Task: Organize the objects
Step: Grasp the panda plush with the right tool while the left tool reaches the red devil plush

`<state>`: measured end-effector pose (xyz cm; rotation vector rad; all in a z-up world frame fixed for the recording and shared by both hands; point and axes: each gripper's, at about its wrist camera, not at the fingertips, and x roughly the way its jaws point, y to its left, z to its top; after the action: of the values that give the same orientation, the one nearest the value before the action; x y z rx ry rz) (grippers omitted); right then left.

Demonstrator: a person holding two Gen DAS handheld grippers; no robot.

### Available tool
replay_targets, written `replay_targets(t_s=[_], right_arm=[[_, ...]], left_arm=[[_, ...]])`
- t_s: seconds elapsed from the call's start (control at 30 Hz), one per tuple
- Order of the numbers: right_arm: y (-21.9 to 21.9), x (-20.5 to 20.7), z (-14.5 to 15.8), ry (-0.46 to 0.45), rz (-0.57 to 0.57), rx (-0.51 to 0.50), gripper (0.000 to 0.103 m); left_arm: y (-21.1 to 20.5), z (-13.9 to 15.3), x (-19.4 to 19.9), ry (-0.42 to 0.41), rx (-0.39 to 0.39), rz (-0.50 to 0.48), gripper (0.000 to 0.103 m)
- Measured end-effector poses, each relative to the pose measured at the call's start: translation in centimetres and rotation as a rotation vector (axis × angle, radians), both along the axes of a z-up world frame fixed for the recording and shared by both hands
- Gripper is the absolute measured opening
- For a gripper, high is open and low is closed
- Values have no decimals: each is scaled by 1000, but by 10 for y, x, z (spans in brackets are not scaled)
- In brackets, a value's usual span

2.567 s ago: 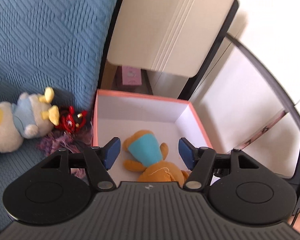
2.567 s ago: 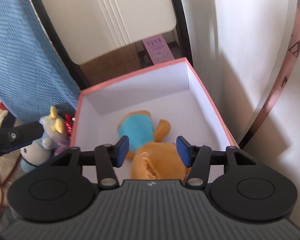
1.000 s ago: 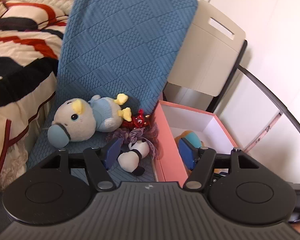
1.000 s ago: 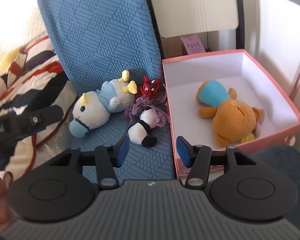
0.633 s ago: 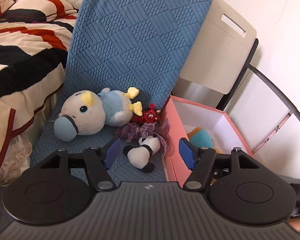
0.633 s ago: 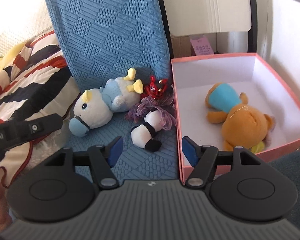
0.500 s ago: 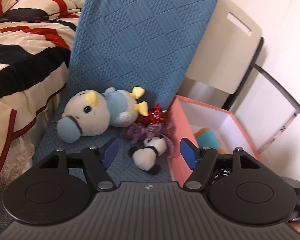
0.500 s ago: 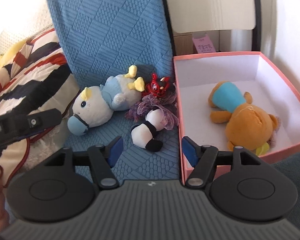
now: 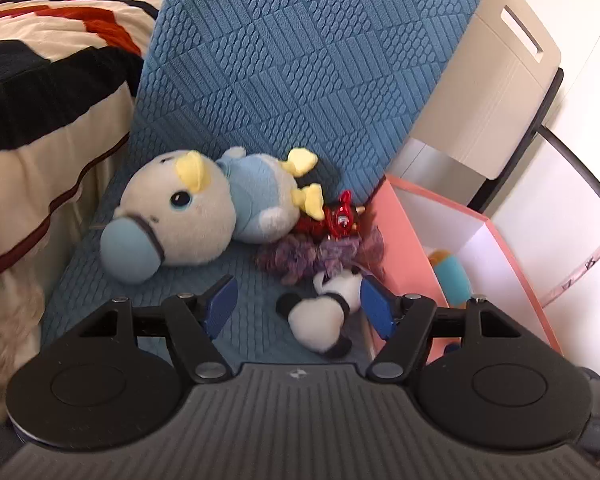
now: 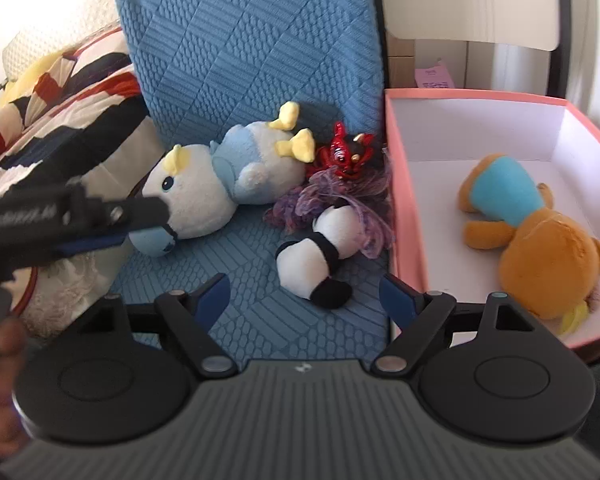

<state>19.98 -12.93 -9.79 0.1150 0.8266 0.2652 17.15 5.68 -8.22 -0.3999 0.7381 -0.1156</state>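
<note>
On the blue quilted seat [image 10: 228, 264] lie a pale blue-and-white plush horse [image 9: 204, 212] [image 10: 220, 176], a small red figure [image 9: 342, 218] [image 10: 346, 154], a purple frilly piece [image 9: 320, 252] [image 10: 340, 196] and a black-and-white panda plush [image 9: 326, 312] [image 10: 320, 256]. An orange bear in a blue shirt [image 10: 528, 228] lies inside the pink box [image 10: 400, 208] [image 9: 396, 240]. My left gripper [image 9: 298, 304] hangs open just above the panda. My right gripper [image 10: 304, 296] is opening, nothing between its jaws, the panda just ahead.
A striped red, black and cream blanket [image 9: 40, 60] covers the bed at the left. A beige folding chair [image 9: 496, 92] stands behind the box, a small pink carton [image 10: 434, 76] under it. The left gripper's body [image 10: 60, 216] and a hand [image 10: 0, 360] cross the right wrist view.
Both grippers have sunk toward the seat and the toys look larger. The right gripper's jaws have spread wider. The bear stays in the box.
</note>
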Motion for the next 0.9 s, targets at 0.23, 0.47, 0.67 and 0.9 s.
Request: replay_targets(t_s=[0.23, 0.47, 0.67, 0.9], right_arm=[[10, 17, -8, 0, -2, -21, 83], [29, 33, -20, -30, 4, -73, 83], [34, 56, -38, -11, -10, -111, 79], [38, 80, -64, 69, -31, -99, 79]], left_arm=[[13, -24, 34, 50, -31, -8, 73], [27, -49, 72, 90, -131, -58, 72], [27, -79, 112, 181, -208, -112, 55], [12, -106, 145, 246, -241, -162, 53]])
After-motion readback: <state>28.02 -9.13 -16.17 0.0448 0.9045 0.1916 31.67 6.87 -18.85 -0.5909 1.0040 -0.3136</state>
